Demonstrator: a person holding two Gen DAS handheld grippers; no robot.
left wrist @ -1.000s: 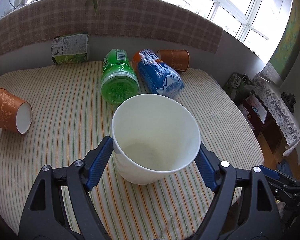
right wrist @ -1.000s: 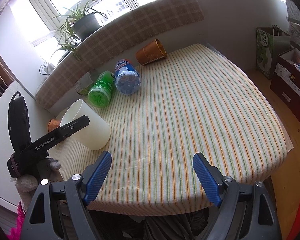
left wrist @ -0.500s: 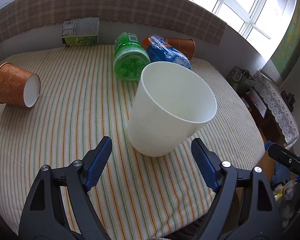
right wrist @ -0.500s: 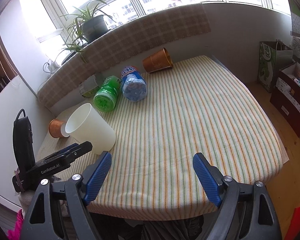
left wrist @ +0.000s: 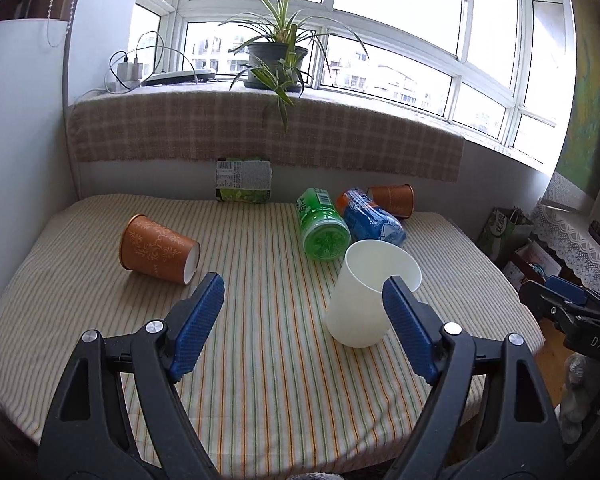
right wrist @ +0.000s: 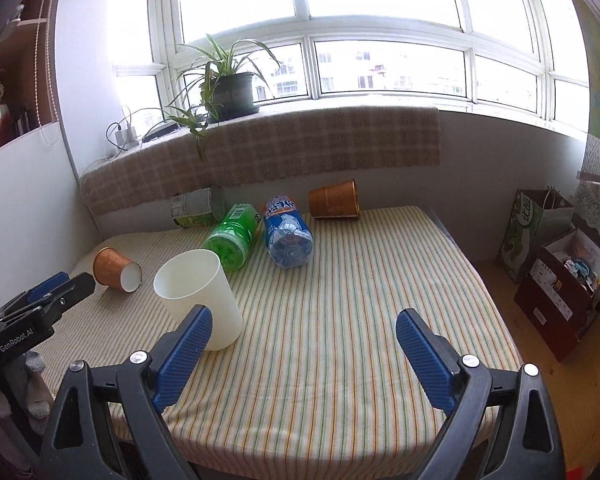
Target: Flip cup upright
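A white cup (left wrist: 364, 292) stands upright with its mouth up on the striped tablecloth (left wrist: 260, 320); it also shows in the right wrist view (right wrist: 198, 286). My left gripper (left wrist: 306, 314) is open and empty, pulled back from the cup, its right finger overlapping the cup in view. My right gripper (right wrist: 304, 344) is open and empty over the table's near edge. An orange cup (left wrist: 158, 249) lies on its side at the left. Another orange cup (left wrist: 392, 199) lies on its side at the back.
A green bottle (left wrist: 322, 224) and a blue bottle (left wrist: 370, 222) lie on their sides behind the white cup. A green carton (left wrist: 244, 180) lies by the wall. A potted plant (left wrist: 278, 64) stands on the sill. Bags and boxes (right wrist: 556, 264) stand on the floor right of the table.
My left gripper let go of the white cup, which now stands upright, and drew back and up from it. My right gripper lifted its view slightly and stayed open.
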